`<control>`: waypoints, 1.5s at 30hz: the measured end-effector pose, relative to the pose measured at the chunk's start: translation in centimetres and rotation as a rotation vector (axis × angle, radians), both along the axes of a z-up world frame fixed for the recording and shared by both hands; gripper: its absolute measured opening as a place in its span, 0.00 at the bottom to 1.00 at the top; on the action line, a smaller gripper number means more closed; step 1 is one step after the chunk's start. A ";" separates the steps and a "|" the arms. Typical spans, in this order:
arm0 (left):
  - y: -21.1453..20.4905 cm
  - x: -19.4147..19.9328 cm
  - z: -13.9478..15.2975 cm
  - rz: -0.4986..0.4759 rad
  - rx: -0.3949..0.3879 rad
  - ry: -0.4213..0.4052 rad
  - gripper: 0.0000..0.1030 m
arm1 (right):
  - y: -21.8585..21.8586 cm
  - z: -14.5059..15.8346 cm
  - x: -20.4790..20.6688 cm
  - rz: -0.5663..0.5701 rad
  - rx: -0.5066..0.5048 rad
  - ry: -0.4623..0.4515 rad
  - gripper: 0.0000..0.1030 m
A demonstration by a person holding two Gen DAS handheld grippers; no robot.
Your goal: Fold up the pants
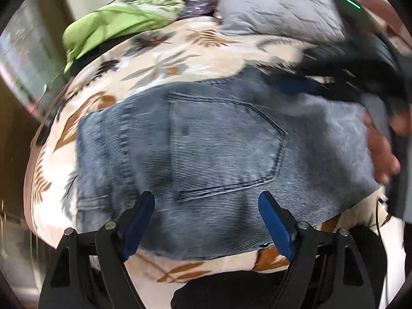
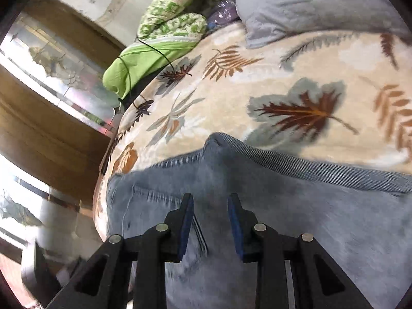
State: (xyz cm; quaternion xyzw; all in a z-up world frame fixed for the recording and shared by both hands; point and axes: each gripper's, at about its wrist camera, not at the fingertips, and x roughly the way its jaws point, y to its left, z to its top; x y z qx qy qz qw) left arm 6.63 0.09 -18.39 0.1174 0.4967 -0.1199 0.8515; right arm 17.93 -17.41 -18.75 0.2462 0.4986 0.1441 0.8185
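Faded blue denim pants point(image 1: 219, 154) lie folded into a compact block on a leaf-print blanket point(image 1: 164, 59), back pocket facing up. My left gripper point(image 1: 206, 198) is open wide and empty, just above the near edge of the pants. In the right wrist view the pants point(image 2: 283, 206) fill the lower half, with a raised seam peak at their far edge. My right gripper point(image 2: 210, 198) is open, its jaws a moderate gap apart, right over the denim and holding nothing. The right gripper also shows blurred in the left wrist view point(image 1: 301, 87), at the far right edge of the pants.
A grey quilted pillow point(image 1: 278, 5) and a green patterned bundle point(image 1: 123, 18) lie at the far side of the bed. A thin black cable point(image 2: 154, 51) runs over the green cloth. The bed's left edge point(image 2: 103, 170) drops to wooden furniture and floor.
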 end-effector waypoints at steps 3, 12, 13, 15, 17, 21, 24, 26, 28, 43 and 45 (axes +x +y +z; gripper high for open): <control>-0.9 0.4 -1.0 -0.029 0.025 0.011 0.81 | 1.4 -1.7 2.1 -0.005 -0.027 0.035 0.29; -0.4 3.9 -3.2 -0.018 0.076 0.022 0.93 | 0.0 -4.5 6.2 -0.118 -0.032 0.110 0.06; -0.4 3.8 -3.1 -0.013 0.073 0.024 0.93 | -0.2 -4.3 6.2 -0.122 -0.017 0.110 0.06; -0.3 3.3 -2.9 -0.003 0.080 0.027 0.93 | -0.9 -3.1 5.0 -0.149 0.010 0.059 0.07; -0.2 2.4 -2.5 -0.002 0.083 0.024 0.92 | -2.3 -1.6 3.0 -0.167 0.064 0.015 0.13; -1.5 0.1 -0.5 -0.042 0.059 -0.014 0.92 | -5.8 1.3 -2.7 -0.187 0.084 -0.075 0.13; -3.7 -1.4 0.9 -0.106 0.045 -0.049 0.92 | -10.1 2.8 -8.0 -0.234 0.111 -0.110 0.13; -5.2 -2.1 1.0 -0.134 0.062 -0.046 0.92 | -14.1 3.3 -12.6 -0.317 0.145 -0.125 0.13; -6.6 -2.6 0.9 -0.160 0.064 -0.037 0.92 | -18.0 3.5 -17.3 -0.399 0.171 -0.144 0.18; -19.3 -1.1 2.1 -0.284 0.059 -0.035 0.92 | -32.1 -1.5 -30.7 -0.763 0.422 -0.069 0.76; -20.6 -0.6 1.8 -0.276 0.051 -0.024 0.92 | -31.4 -2.6 -30.3 -0.752 0.417 -0.031 0.76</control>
